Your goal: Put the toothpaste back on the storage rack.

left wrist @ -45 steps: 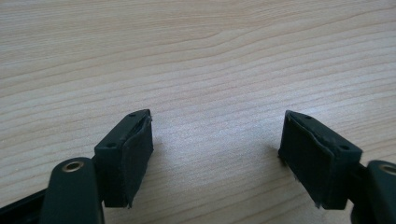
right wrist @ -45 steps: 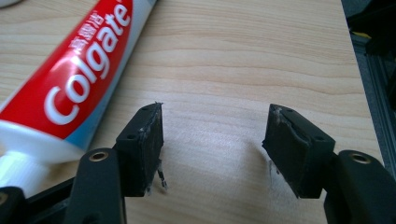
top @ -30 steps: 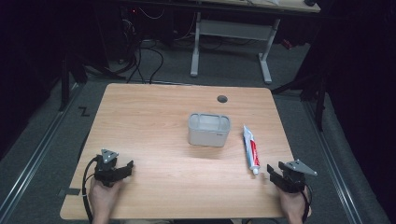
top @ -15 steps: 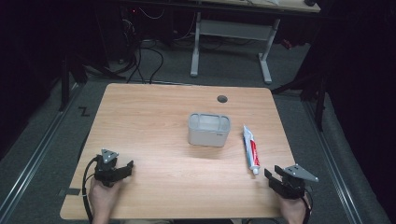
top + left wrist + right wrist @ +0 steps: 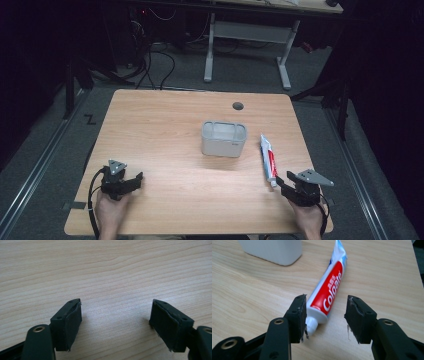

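A red and white Colgate toothpaste tube (image 5: 267, 160) (image 5: 328, 291) lies flat on the wooden table (image 5: 165, 130), cap toward the near edge. A white open box (image 5: 224, 138) (image 5: 272, 250) stands just left of the tube. My right gripper (image 5: 284, 185) (image 5: 325, 315) is open, its jaws just short of the tube's cap end, with the cap peeking beside the left jaw. Over bare wood at the near left, my left gripper (image 5: 135, 180) (image 5: 116, 322) is open and holds nothing.
A round cable hole (image 5: 238, 106) sits in the table's far edge area. A white-legged desk frame (image 5: 247, 45) and cables stand on the floor beyond the table. The right table edge is close to the tube.
My right gripper has shifted a little left and forward, closing in on the tube's cap end. The left gripper has stayed put.
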The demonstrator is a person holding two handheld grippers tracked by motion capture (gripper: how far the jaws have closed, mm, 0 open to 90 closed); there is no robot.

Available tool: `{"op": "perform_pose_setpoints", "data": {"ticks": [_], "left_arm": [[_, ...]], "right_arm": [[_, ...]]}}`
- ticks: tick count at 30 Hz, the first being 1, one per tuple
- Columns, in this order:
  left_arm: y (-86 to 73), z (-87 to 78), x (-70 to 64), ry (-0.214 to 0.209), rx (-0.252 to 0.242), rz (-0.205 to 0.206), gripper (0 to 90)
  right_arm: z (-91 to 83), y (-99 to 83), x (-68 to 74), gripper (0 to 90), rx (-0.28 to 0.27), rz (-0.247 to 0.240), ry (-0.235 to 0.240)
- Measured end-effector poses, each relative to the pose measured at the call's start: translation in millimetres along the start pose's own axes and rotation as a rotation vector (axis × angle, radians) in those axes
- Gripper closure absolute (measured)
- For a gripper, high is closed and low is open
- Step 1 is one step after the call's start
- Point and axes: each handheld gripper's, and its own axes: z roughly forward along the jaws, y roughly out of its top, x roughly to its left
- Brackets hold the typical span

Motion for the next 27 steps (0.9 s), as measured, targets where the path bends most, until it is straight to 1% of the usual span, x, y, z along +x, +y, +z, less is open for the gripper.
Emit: {"op": "perform_pose_setpoints", "data": {"ticks": [2, 4, 5, 6, 7, 10, 14, 16, 18, 20, 21, 23, 27], "left_arm": [[0.0, 0.0, 0.0, 0.0, 0.0, 0.0, 25.8], [0.0, -0.1, 0.2, -0.001, 0.0, -0.001, 25.8], [0.0, -0.1, 0.2, -0.001, 0.0, -0.001, 25.8], [-0.1, -0.1, 0.3, -0.003, -0.002, -0.003, 25.8], [-0.1, -0.1, 0.3, -0.003, -0.002, -0.003, 25.9], [-0.1, -0.1, 0.4, -0.004, -0.002, -0.003, 25.8], [-0.2, -0.1, 0.6, -0.005, -0.003, -0.005, 25.8], [-0.1, -0.1, 0.5, -0.004, -0.002, -0.004, 25.9], [-0.1, -0.1, 0.3, -0.003, -0.002, -0.002, 25.9], [-0.1, -0.1, 0.4, -0.003, -0.002, -0.003, 25.9], [-0.1, 0.0, 0.3, -0.002, -0.002, -0.002, 25.9], [-0.1, -0.1, 0.2, -0.001, -0.001, -0.002, 25.9], [-0.1, -0.1, 0.2, -0.001, -0.001, -0.002, 25.9]], "right_arm": [[1.8, 5.1, 0.7, 51.2, -0.006, -0.017, 0.004], [3.8, 10.9, 2.3, 51.2, -0.01, -0.025, 0.01], [3.8, 10.9, 2.3, 51.2, -0.01, -0.025, 0.01], [7.2, 16.8, 3.5, 51.1, -0.011, -0.031, 0.025], [8.5, 18.8, 3.6, 51.0, -0.012, -0.038, 0.029], [13.6, 26.2, 4.1, 50.3, -0.014, -0.039, 0.039], [18.9, 32.3, 4.6, 49.5, -0.003, -0.048, 0.035], [23.7, 37.9, 3.5, 48.5, 0.007, -0.061, 0.034], [25.5, 40.1, 3.0, 48.5, 0.014, -0.055, 0.033], [30.4, 44.5, 0.9, 49.4, 0.037, -0.051, 0.036], [31.6, 45.7, 0.1, 49.5, 0.039, -0.058, 0.037], [32.8, 47.2, 0.0, 49.4, 0.044, -0.052, 0.033], [39.6, 57.5, -2.1, 49.1, 0.055, -0.039, 0.026]]}}
